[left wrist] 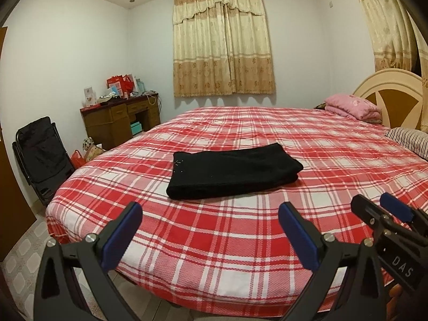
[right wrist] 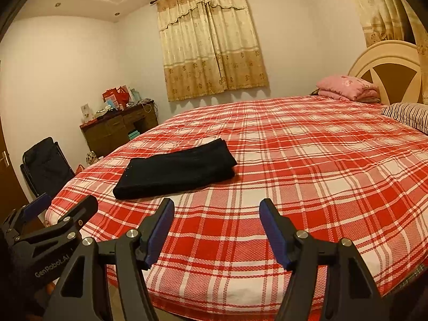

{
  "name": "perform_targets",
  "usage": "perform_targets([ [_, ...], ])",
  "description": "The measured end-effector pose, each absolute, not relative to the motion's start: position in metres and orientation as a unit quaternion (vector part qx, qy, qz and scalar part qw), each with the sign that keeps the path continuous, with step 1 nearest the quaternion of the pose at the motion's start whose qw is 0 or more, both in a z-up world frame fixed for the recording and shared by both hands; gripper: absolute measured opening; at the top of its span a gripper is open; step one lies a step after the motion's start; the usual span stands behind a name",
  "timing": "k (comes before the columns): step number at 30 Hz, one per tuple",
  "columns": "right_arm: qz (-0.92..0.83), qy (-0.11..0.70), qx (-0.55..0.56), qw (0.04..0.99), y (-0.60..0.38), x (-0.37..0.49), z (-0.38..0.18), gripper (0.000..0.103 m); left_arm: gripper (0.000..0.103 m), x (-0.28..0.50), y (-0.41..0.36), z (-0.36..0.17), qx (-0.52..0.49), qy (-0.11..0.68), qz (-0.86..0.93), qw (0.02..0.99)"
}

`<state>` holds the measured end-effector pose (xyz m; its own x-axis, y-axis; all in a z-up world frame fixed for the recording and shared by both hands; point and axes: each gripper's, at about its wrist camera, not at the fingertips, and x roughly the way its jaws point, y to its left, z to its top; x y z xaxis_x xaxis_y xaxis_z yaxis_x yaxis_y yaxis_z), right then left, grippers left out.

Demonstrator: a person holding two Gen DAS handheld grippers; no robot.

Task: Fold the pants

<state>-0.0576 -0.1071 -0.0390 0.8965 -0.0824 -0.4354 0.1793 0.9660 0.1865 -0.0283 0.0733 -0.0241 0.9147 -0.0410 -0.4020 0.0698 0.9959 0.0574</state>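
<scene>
The black pants (left wrist: 232, 169) (right wrist: 176, 171) lie folded into a flat rectangle on the red and white plaid bed (left wrist: 240, 254) (right wrist: 307, 182), near its left side. My left gripper (left wrist: 211, 215) hovers over the bed's near edge, short of the pants, open with nothing between its blue pads. My right gripper (right wrist: 216, 211) hangs beside it to the right, also open and empty, with the pants ahead and to its left. Each gripper shows in the other's view: the right gripper (left wrist: 374, 208) at the right edge, the left gripper (right wrist: 64, 203) at the left edge.
A folded pink quilt (left wrist: 353, 105) and a striped pillow (left wrist: 412, 140) lie by the cream headboard (right wrist: 388, 61) at the right. A cluttered wooden desk (left wrist: 120, 123) and a black folding chair (left wrist: 40, 155) stand left of the bed. Curtains (left wrist: 223, 42) cover the far window.
</scene>
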Motion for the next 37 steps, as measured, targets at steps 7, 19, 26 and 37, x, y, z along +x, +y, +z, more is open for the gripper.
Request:
perform_targets([
  [7,-0.067,0.23,0.109,0.965,-0.106,-0.055,-0.043,0.069,0.103,-0.025,0.077,-0.024,0.033,0.215,-0.017,0.976],
  [19,-0.068,0.219,0.109,0.967,-0.109,-0.061,-0.04,0.069,0.103,-0.021,0.082,-0.025,0.021,0.223,-0.005,0.974],
  [26,-0.082,0.16,0.093,0.979,-0.113,-0.075,-0.016,0.069,0.103,-0.023,0.081,-0.023,0.018,0.216,-0.029,0.976],
  [37,-0.069,0.124,0.061,0.988,-0.095,-0.084,0.005,0.075,0.103,-0.021,0.075,-0.023,0.031,0.225,-0.023,0.974],
])
